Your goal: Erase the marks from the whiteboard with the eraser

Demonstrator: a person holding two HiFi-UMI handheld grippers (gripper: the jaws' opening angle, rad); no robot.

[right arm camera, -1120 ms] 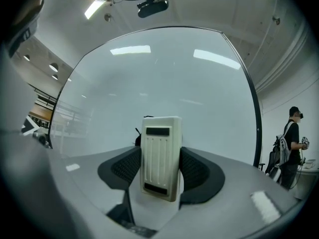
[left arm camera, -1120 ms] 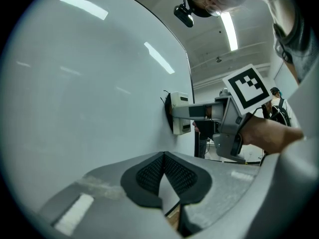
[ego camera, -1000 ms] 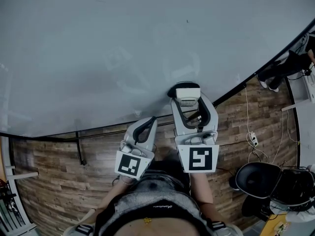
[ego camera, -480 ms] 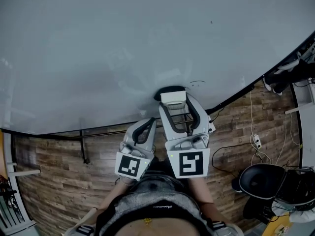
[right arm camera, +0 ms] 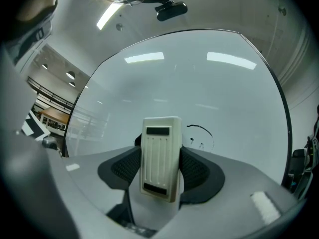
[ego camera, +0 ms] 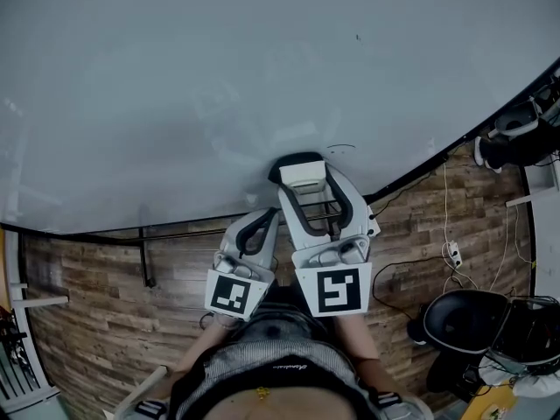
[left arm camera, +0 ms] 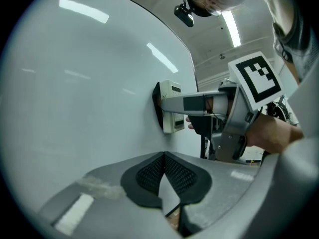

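You are sliding the eraser point(right arm camera: 160, 153) leftward along the whiteboard point(ego camera: 219, 86), with the right gripper point(ego camera: 306, 180) fingers clamping its sides. That is uncovering a curved mark point(right arm camera: 200, 129) just right of it, still needing a pass. The left gripper point(ego camera: 252, 227) is idling, fingers closed on nothing.

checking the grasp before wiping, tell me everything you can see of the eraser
The eraser is a cream plastic block with a ribbed back, two dark slots and a dark felt face. The right gripper clamps its sides, with the felt pressed flat on the whiteboard, just left of a thin curved black mark.
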